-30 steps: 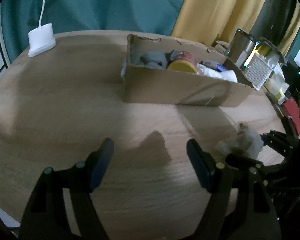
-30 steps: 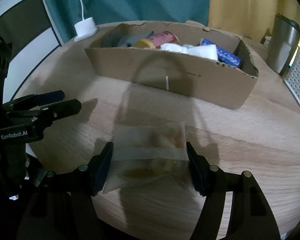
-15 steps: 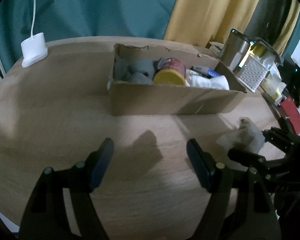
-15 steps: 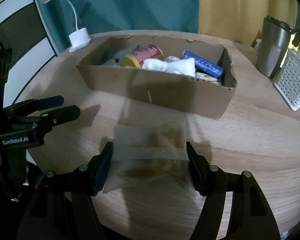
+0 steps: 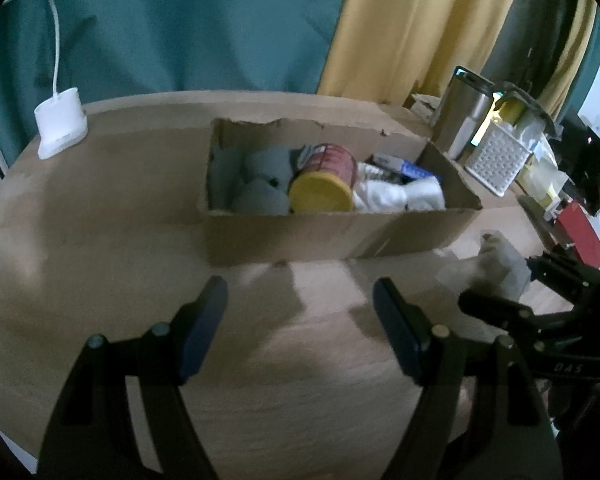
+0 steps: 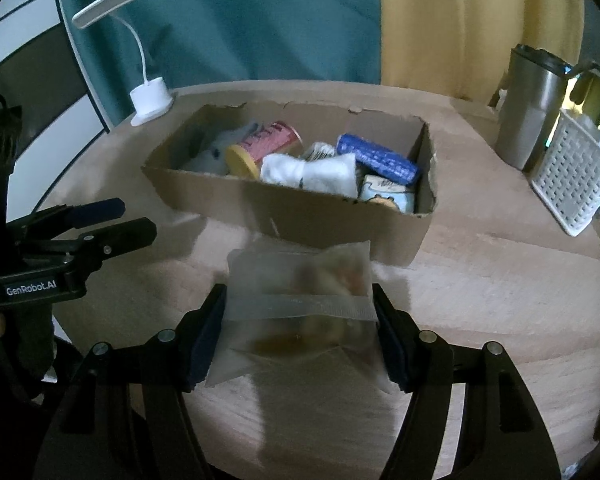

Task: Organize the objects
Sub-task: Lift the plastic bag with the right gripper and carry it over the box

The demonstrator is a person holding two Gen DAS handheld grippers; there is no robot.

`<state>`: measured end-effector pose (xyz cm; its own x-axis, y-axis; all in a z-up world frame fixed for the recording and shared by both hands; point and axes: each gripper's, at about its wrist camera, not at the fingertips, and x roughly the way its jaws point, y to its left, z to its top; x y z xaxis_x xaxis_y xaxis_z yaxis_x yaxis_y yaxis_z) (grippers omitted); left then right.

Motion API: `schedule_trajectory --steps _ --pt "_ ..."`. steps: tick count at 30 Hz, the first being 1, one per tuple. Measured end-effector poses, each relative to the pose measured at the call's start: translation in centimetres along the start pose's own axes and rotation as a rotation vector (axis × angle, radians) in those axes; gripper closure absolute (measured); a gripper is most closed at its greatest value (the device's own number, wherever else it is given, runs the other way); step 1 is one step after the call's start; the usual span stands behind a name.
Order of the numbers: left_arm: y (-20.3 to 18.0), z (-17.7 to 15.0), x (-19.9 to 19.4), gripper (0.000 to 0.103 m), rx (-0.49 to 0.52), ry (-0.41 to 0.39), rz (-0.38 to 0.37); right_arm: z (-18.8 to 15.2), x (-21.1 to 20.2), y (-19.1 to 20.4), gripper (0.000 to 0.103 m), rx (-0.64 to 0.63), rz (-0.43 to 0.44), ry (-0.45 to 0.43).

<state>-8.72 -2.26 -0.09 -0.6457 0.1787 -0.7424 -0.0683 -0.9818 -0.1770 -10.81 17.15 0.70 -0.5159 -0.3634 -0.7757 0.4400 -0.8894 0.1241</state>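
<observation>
Clamped across its width between the pads of the right hand-held gripper (image 6: 298, 334): a frosted zip pouch (image 6: 300, 304) with brownish contents, seal strip running side to side from pad to pad, lower centre of the right wrist view, seemingly clear of the worktop (image 6: 500, 280). Directly above it in that frame, so straight ahead along the fingers: the cardboard box (image 6: 300, 216), open-topped, long axis stretching from left to right and slightly downward across the middle of the picture, roughly parallel to the pouch's seal. Already inside: a red canister with a yellow lid (image 6: 260, 150), a white cloth bundle (image 6: 312, 172), a blue roll (image 6: 376, 160), a small printed packet (image 6: 388, 194) in the right-hand corner, something grey at the left end. Near wall of the box just beyond the pouch's top edge; judged need for the coming move: up and forward over that wall, then release into whatever gap remains, perhaps on top of the cloth. Left hand-held gripper (image 5: 300, 320) empty, jaws about half apart, nothing but bare worktop between them, box centred above it in the left wrist view; seen also at the left edge of the right wrist view, beside the box's left end. Nearer to the pouch, and the only one holding it: the right. In the left wrist view, pouch blurred at the right edge, below the box's right corner.
</observation>
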Motion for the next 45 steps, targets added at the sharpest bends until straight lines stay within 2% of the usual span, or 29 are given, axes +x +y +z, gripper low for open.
schedule_trajectory --steps 24,45 --pt "-1.3 2.9 0.5 0.027 0.023 -0.020 -0.006 2.3 -1.2 -2.4 0.032 0.015 -0.012 -0.048" --pt "-0.9 5.3 1.9 0.027 0.019 -0.026 -0.017 4.9 -0.4 -3.7 0.032 0.019 -0.029 -0.052"
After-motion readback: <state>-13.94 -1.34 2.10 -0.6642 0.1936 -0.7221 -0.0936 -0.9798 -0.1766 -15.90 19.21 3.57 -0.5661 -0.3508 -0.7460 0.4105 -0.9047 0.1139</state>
